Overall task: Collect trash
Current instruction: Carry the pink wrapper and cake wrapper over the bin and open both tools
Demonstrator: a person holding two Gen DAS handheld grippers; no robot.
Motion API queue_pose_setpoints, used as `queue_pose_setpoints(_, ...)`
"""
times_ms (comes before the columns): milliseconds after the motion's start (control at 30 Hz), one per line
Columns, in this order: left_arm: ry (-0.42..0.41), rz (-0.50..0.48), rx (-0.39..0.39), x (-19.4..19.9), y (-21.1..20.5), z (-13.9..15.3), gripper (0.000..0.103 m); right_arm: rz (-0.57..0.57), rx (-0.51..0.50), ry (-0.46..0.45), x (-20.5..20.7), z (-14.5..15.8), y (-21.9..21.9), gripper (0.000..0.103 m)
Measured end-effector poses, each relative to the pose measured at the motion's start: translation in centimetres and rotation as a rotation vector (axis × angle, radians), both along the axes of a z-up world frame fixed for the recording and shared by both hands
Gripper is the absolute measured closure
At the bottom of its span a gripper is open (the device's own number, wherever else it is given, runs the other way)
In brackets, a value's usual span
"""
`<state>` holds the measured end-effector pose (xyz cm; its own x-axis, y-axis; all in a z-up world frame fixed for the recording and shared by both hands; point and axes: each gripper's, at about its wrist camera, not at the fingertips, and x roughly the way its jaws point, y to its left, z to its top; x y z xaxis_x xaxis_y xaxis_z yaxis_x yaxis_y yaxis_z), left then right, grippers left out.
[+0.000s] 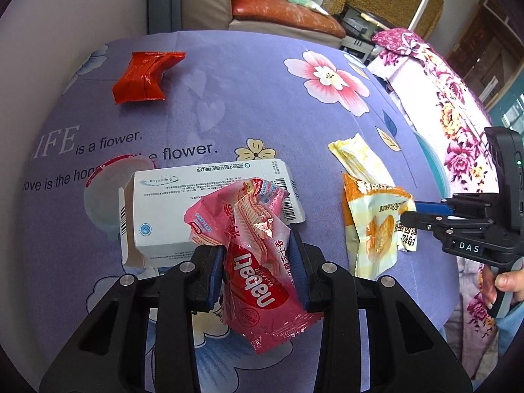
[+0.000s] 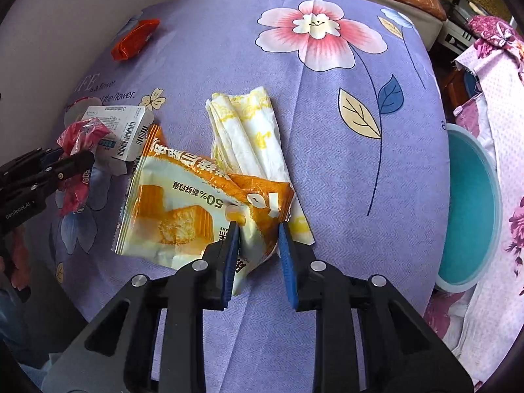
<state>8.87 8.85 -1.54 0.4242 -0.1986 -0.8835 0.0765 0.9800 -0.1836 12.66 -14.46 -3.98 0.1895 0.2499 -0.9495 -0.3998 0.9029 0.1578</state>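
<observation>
My left gripper (image 1: 258, 268) is shut on a crumpled pink wafer wrapper (image 1: 252, 229), held just above a flattened white carton (image 1: 163, 209) on the purple flowered tablecloth (image 1: 245, 98). To its right lies an orange-and-cream cake wrapper (image 1: 373, 226) (image 2: 177, 206). My right gripper (image 2: 258, 235) points down over that wrapper's near corner. Its blue pads straddle the corner, which still lies flat on the cloth; the jaws stand open around it. A white-and-yellow wrapper (image 2: 252, 131) lies partly under the cake wrapper. A red wrapper (image 1: 144, 78) sits far left.
A teal basin (image 2: 468, 213) stands low beside the table's right edge, next to pink flowered bedding (image 2: 491, 98). A clear round lid (image 1: 101, 196) pokes out from under the carton. A sofa (image 1: 278, 9) stands beyond the table's far edge. A hand (image 1: 507, 281) grips the right gripper's handle.
</observation>
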Motion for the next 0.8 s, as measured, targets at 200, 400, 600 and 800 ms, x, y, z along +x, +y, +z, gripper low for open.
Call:
queue_pose_setpoints(200,-0.009,-0.009,-0.011,0.2,-0.6,0.5,0.067,-0.010,0.027,-0.065,-0.5,2.7,-0.8,0.086)
queue_pose_setpoints(400,-0.032,-0.037,-0.019,0.7,-2.1,1.7,0.067,-0.056,0.056,-0.138,-0.1,6.1,-2.7,0.086)
queue_pose_setpoints(600,-0.052,-0.107,-0.012,2.3,-6.0,2.7,0.067,-0.205,0.052,-0.180,1.9,7.1,-8.0,0.086)
queue_pose_setpoints(800,-0.078,-0.205,-0.014,4.7,-12.3,3.5,0.067,-0.333,0.013,-0.240,2.4,8.2,-14.1,0.086)
